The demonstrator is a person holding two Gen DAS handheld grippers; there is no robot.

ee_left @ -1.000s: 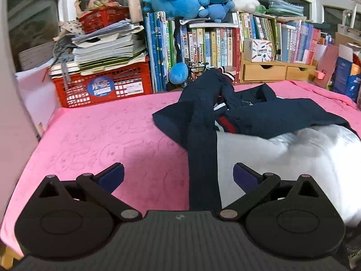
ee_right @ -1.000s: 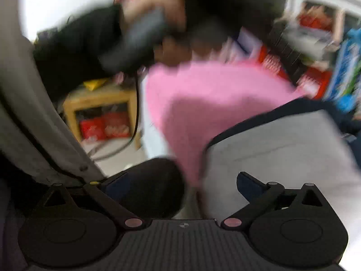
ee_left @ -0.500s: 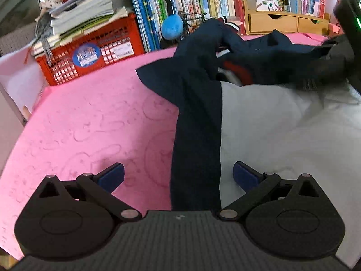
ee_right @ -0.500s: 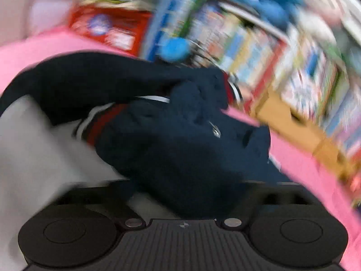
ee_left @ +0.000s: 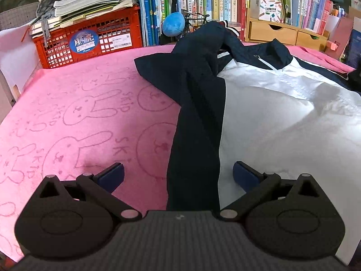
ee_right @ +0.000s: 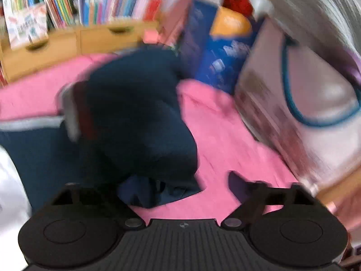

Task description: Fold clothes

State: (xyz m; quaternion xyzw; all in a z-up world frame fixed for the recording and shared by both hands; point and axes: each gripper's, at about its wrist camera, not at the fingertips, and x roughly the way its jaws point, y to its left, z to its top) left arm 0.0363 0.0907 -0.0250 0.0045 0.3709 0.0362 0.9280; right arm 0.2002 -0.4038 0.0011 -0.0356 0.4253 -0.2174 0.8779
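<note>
the pink tabletop (ee_left: 74,113) carries the jacket (ee_left: 270,117), its navy side strip running between the left gripper (ee_left: 178,174)'s wide fingers. the right gripper (ee_right: 171,187)'s fingers have just been opening, nothing pinched; a bunched sleeve (ee_right: 140,122) lies just ahead.

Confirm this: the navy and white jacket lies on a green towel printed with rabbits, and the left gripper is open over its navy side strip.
One detail is wrong: the towel is pink, not green, as the left wrist view shows. The rest stands: the navy and white jacket lies on it, rabbits are printed on it, and the left gripper is open over the jacket's navy side strip.
</note>
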